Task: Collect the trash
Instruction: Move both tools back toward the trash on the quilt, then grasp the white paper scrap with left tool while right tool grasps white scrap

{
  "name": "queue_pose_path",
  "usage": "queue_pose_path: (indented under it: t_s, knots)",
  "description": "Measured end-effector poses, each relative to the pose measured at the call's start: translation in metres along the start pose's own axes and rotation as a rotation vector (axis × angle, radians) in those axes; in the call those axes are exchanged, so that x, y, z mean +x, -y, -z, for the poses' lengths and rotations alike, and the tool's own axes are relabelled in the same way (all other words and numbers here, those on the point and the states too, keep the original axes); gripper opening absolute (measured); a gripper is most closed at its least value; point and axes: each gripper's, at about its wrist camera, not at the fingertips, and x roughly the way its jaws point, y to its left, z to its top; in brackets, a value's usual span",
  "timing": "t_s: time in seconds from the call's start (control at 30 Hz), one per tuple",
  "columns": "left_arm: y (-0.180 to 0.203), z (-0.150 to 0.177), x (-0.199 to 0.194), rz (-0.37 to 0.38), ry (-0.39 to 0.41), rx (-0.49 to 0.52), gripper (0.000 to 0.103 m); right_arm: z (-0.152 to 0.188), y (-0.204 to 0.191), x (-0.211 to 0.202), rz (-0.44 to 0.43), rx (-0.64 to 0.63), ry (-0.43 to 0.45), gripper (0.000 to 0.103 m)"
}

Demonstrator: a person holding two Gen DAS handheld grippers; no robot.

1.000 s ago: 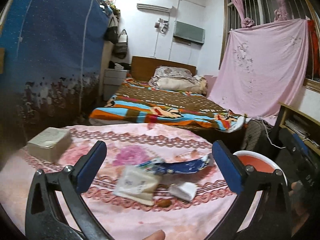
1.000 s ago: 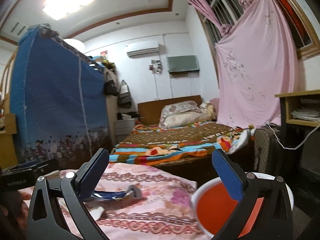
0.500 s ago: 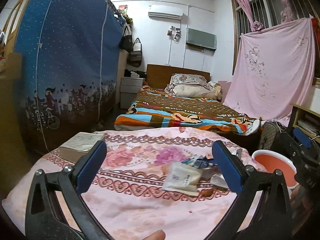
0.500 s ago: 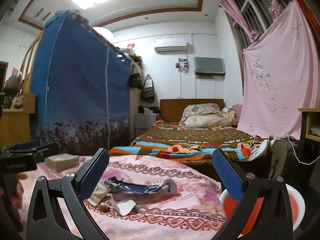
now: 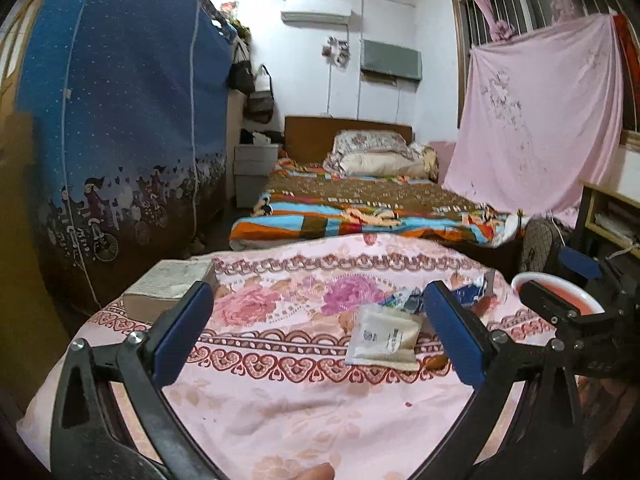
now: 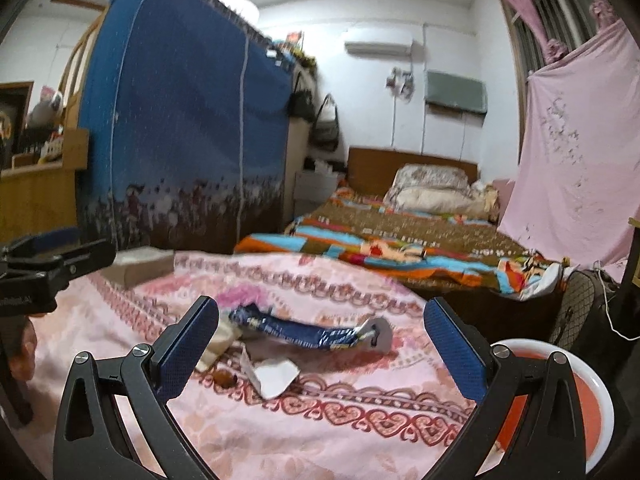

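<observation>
Trash lies on a table with a pink floral cloth (image 5: 280, 392): a white sachet (image 5: 384, 338), a blue wrapper (image 6: 296, 330), a white paper scrap (image 6: 274, 376) and a small brown bit (image 6: 225, 379). My left gripper (image 5: 316, 332) is open and empty, left of the sachet. My right gripper (image 6: 320, 348) is open and empty, just in front of the blue wrapper and the scrap. An orange bin with a white rim (image 6: 592, 408) stands at the table's right edge; it also shows in the left wrist view (image 5: 560, 292).
A tissue box (image 5: 172, 284) sits at the table's far left corner. A bed with a striped blanket (image 5: 360, 216) lies beyond the table. A blue fabric wardrobe (image 5: 120, 140) stands at the left. A fan and shelf (image 5: 600, 224) stand at the right.
Both grippers have swung left and the right one has tilted down over the table; the trash now lies between its fingers. The left gripper has shifted left of the sachet. Both stay open.
</observation>
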Motion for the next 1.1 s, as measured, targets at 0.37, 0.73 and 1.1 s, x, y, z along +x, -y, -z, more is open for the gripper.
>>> queue_pose_path:
  t_s: [0.37,0.73,1.1]
  knots:
    - [-0.004,0.010,0.046,0.127,-0.256,-0.029,0.070,0.012,-0.001,0.034,-0.078,0.024,-0.223,0.091]
    - [-0.004,0.023,0.094,0.256,-0.485,-0.093,0.038,0.022,-0.005,0.064,-0.171,0.032,-0.395,0.066]
    - [-0.001,0.027,0.113,0.337,-0.557,-0.123,0.027,0.028,-0.013,0.082,-0.232,0.030,-0.490,0.042]
